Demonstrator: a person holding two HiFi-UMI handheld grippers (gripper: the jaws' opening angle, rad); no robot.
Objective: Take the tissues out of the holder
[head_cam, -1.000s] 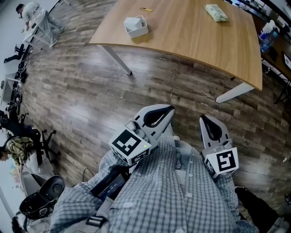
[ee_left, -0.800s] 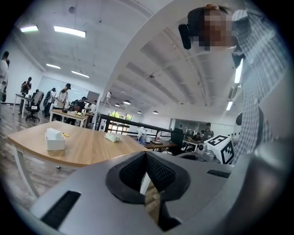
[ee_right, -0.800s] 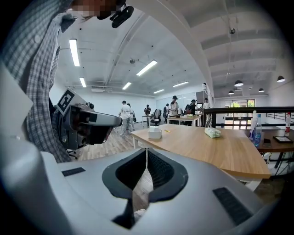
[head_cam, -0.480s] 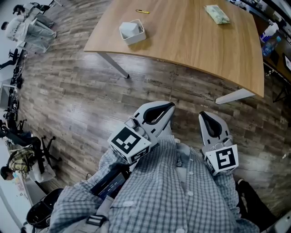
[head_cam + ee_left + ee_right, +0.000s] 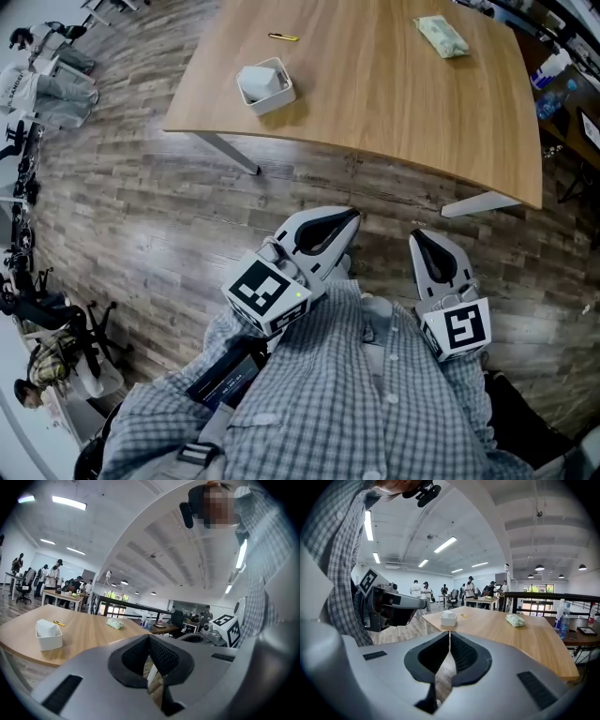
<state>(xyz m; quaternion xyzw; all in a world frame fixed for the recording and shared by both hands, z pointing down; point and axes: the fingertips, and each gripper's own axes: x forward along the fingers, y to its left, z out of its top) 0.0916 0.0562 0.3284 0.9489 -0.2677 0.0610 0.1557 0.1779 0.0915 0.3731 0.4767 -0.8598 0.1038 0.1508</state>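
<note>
A white tissue holder (image 5: 264, 84) with white tissue in it stands near the left end of the wooden table (image 5: 375, 103). The same holder (image 5: 48, 634) shows at the left of the left gripper view, and the holder (image 5: 449, 618) sits small and far in the right gripper view. Both grippers hang over the floor, well short of the table, close to my checked shirt. My left gripper (image 5: 350, 218) (image 5: 149, 638) is shut with nothing in it. My right gripper (image 5: 417, 241) (image 5: 450, 634) is shut and empty too.
A pale green soft pack (image 5: 442, 36) lies at the table's far right, and a yellow pen (image 5: 282, 37) beyond the holder. White table legs (image 5: 225, 152) slant to the wooden floor. Bottles (image 5: 553, 70) stand at the right edge; chairs and people are at the far left (image 5: 37, 300).
The table, with holder, pack and pen, has slid lower in the head view and come closer. Both grippers keep their place in the picture, still shut.
</note>
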